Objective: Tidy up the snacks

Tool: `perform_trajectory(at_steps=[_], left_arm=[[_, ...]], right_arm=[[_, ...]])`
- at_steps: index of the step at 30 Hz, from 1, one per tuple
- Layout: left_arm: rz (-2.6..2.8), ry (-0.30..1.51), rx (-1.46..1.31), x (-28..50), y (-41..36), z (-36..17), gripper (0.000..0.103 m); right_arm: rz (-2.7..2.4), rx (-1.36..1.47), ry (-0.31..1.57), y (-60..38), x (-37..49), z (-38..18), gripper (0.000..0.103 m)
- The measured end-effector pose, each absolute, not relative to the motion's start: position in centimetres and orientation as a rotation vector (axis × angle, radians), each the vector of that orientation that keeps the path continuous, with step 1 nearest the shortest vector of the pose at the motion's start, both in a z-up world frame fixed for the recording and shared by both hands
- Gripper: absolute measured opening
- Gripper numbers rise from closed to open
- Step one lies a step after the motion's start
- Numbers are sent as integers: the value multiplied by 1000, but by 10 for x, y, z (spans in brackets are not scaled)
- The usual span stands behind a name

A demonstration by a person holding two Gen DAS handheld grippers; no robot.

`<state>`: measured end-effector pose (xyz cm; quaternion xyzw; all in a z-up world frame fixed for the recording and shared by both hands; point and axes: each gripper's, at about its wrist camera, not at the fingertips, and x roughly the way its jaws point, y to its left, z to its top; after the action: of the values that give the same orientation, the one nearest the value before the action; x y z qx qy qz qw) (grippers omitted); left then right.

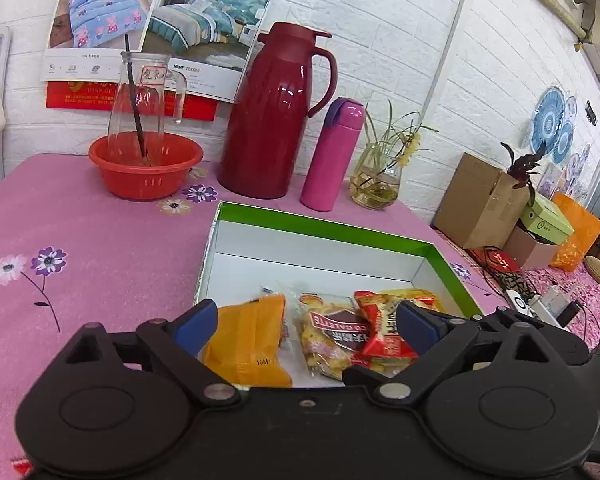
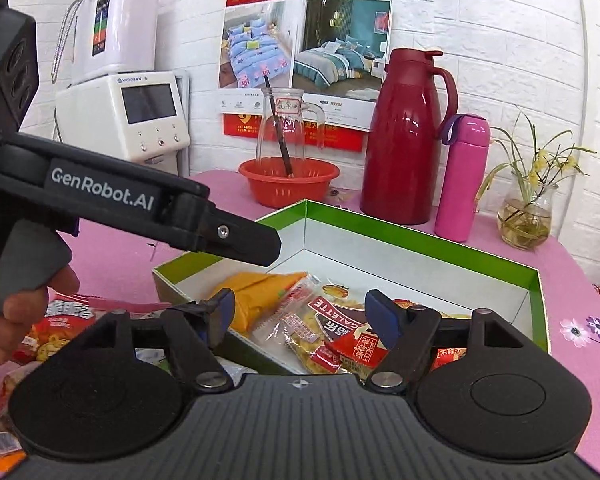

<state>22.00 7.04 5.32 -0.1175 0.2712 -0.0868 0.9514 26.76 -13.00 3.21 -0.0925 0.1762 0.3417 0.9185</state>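
A green-rimmed white box sits on the pink tablecloth. Inside lie an orange packet, a clear galette biscuit packet and a red packet. My left gripper is open and empty, hovering over the box's near end above the snacks. My right gripper is open and empty, at the box's near edge. The left gripper's body shows in the right wrist view, held by a hand.
Loose snack packets lie on the table left of the box. Behind the box stand a red bowl with a glass bottle, a red thermos jug, a pink flask and a glass vase. Cardboard boxes sit at right.
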Motion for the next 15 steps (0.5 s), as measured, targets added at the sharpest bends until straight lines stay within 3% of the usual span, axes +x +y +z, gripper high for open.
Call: perform_trajectory(at_steps=[15], left_arm=[[-178, 609, -301, 78, 70, 59, 103]], right_arm=[[873, -139, 386, -172, 155, 37, 103]])
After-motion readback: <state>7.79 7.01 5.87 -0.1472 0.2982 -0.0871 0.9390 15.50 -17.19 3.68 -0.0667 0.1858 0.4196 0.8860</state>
